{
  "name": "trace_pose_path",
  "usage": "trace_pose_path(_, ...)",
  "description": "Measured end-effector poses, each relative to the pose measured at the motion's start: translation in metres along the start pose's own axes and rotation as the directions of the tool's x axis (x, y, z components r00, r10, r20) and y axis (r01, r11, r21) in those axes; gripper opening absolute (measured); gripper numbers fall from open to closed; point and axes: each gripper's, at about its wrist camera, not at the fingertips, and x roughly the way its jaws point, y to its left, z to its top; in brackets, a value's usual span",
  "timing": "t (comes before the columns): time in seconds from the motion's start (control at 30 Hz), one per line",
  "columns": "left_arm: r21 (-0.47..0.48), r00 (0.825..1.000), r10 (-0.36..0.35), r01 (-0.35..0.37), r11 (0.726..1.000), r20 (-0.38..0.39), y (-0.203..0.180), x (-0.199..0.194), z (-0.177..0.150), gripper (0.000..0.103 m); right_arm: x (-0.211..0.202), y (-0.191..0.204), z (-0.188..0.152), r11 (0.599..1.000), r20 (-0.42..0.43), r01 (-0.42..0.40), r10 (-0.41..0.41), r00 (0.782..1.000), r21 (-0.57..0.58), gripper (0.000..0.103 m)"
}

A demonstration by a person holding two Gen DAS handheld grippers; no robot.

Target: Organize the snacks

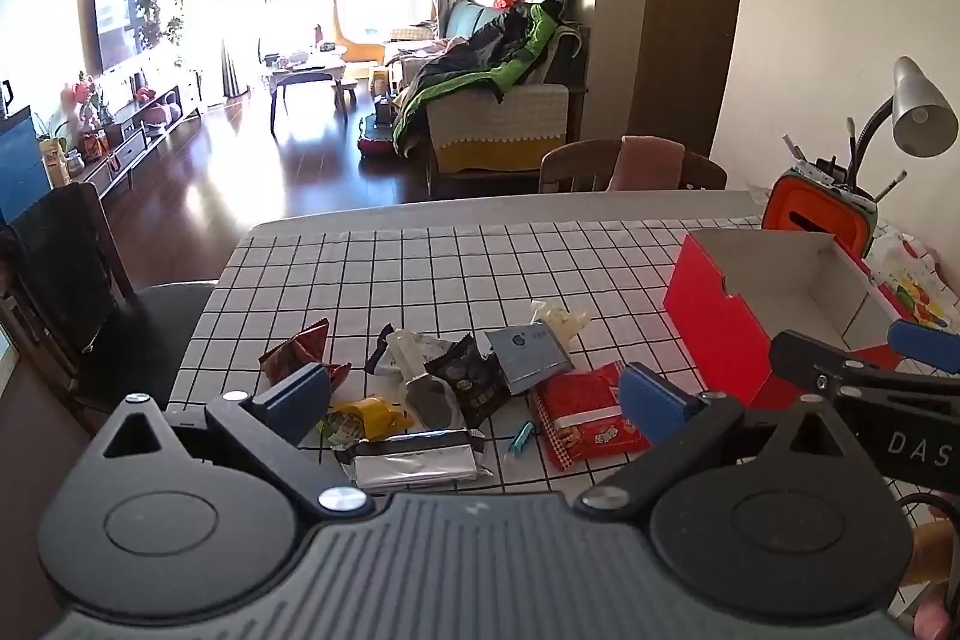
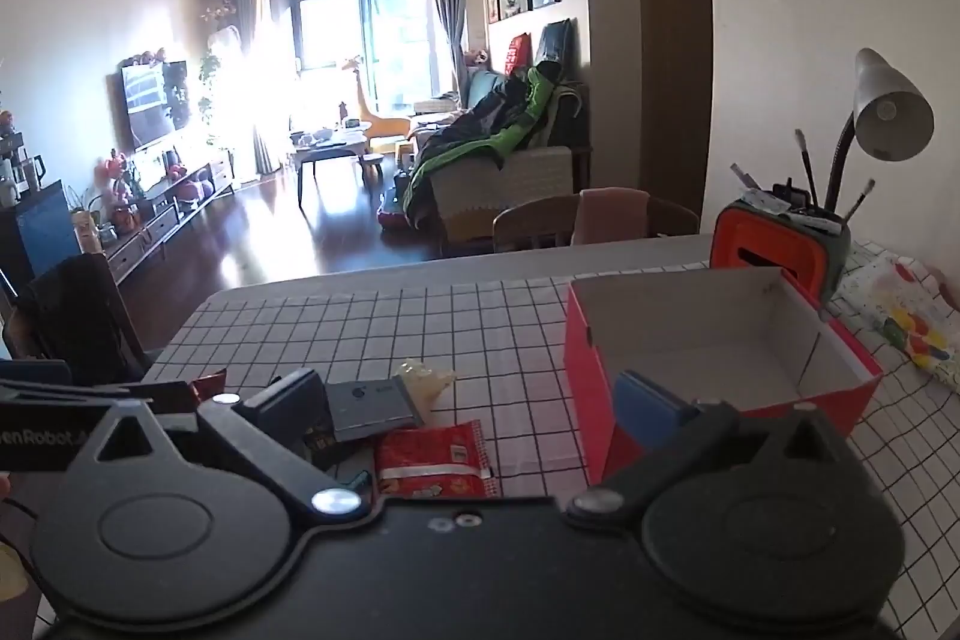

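Several snack packets lie in a pile on the checked tablecloth (image 1: 420, 268): a red packet (image 1: 591, 415), a silver packet (image 1: 414, 460), a black packet (image 1: 471, 382), a grey packet (image 1: 528, 349), a yellow-green one (image 1: 366, 415) and a dark red one (image 1: 294, 355). An open red box (image 1: 774, 292) with a white, empty inside stands to the right. My left gripper (image 1: 474, 400) is open above the pile. My right gripper (image 2: 474, 409) is open, between the red packet (image 2: 435, 460) and the box (image 2: 708, 340); it also shows in the left wrist view (image 1: 864, 358).
An orange holder (image 1: 819, 214) with brushes and a grey desk lamp (image 1: 918, 106) stand behind the box by the wall. A patterned cloth (image 2: 906, 316) lies at the far right. Chairs stand at the table's left (image 1: 72, 280) and far side (image 1: 630, 166).
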Motion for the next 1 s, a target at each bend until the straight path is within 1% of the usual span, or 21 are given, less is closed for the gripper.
trace_pose_path(0.03, -0.002, 1.000, 0.001, -0.001, 1.000, 0.001, 0.000, 0.000, 0.000, 0.103, -0.002, 0.006, 0.006, 1.000, -0.006, 0.013, -0.013, 1.000, 0.017, 0.103)
trace_pose_path(0.1, -0.004, 1.000, 0.004, -0.004, 1.000, 0.004, -0.001, -0.001, 0.001, 0.103, 0.009, 0.032, 0.005, 0.998, -0.013, 0.054, -0.054, 0.998, 0.041, 0.103)
trace_pose_path(0.2, -0.006, 1.000, 0.007, -0.007, 1.000, 0.007, -0.003, -0.001, 0.001, 0.103, -0.003, 0.033, 0.004, 0.997, -0.015, 0.045, -0.044, 0.999, 0.059, 0.103)
trace_pose_path(0.27, -0.011, 1.000, 0.009, -0.009, 1.000, 0.007, -0.003, -0.001, 0.000, 0.103, -0.011, 0.037, 0.005, 0.997, -0.020, 0.068, -0.067, 0.998, 0.044, 0.103)
trace_pose_path(0.47, -0.022, 1.000, 0.016, -0.016, 1.000, 0.002, -0.003, -0.001, 0.000, 0.103, -0.026, 0.037, 0.008, 0.996, -0.044, 0.081, -0.080, 0.996, 0.024, 0.102)
trace_pose_path(0.53, -0.025, 1.000, 0.020, -0.020, 0.999, 0.000, -0.003, -0.001, 0.000, 0.103, -0.020, 0.028, 0.009, 0.996, -0.062, 0.084, -0.083, 0.995, 0.019, 0.102)
trace_pose_path(0.7, -0.027, 1.000, 0.016, -0.017, 0.999, -0.005, -0.002, 0.001, 0.000, 0.103, -0.014, 0.017, 0.007, 0.996, -0.071, 0.071, -0.067, 0.995, 0.051, 0.102)
trace_pose_path(1.0, -0.031, 1.000, 0.023, -0.023, 0.999, 0.006, -0.002, -0.001, 0.000, 0.103, -0.012, 0.015, 0.008, 0.997, -0.055, 0.047, -0.044, 0.997, 0.056, 0.102)
